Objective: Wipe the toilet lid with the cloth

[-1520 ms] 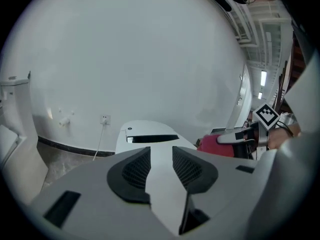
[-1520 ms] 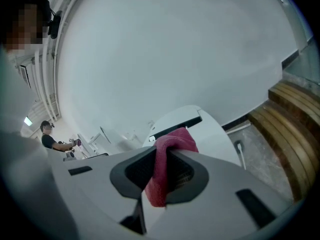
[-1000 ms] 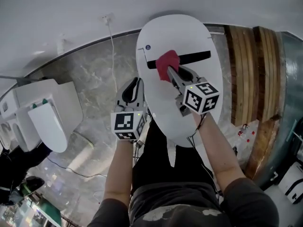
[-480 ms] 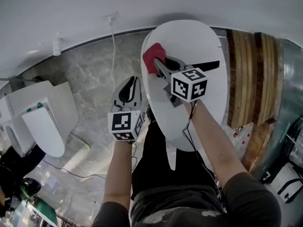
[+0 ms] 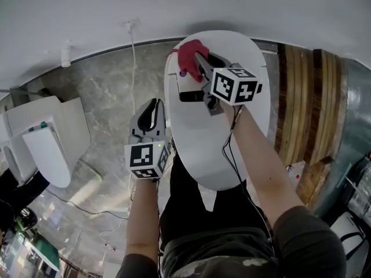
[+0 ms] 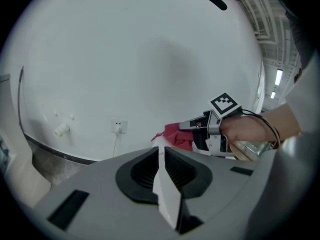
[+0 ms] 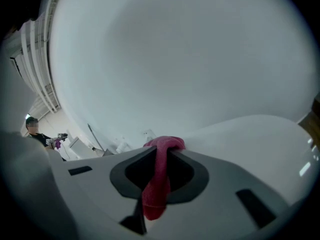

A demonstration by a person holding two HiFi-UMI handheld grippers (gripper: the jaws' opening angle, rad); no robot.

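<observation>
At the far rim of the white oval toilet lid (image 5: 215,143), the right gripper (image 5: 199,61) pinches the crumpled red cloth (image 5: 189,55) in its jaws.
The lid's long axis runs back from these jaws toward the person; the left gripper (image 5: 155,106), jaws narrowed, clamps its side edge.

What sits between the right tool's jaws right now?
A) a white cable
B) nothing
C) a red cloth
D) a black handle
C: in the right gripper view the red cloth is pinched between the jaws of the right tool, with its bunched end at the tips over the white toilet lid.
</observation>
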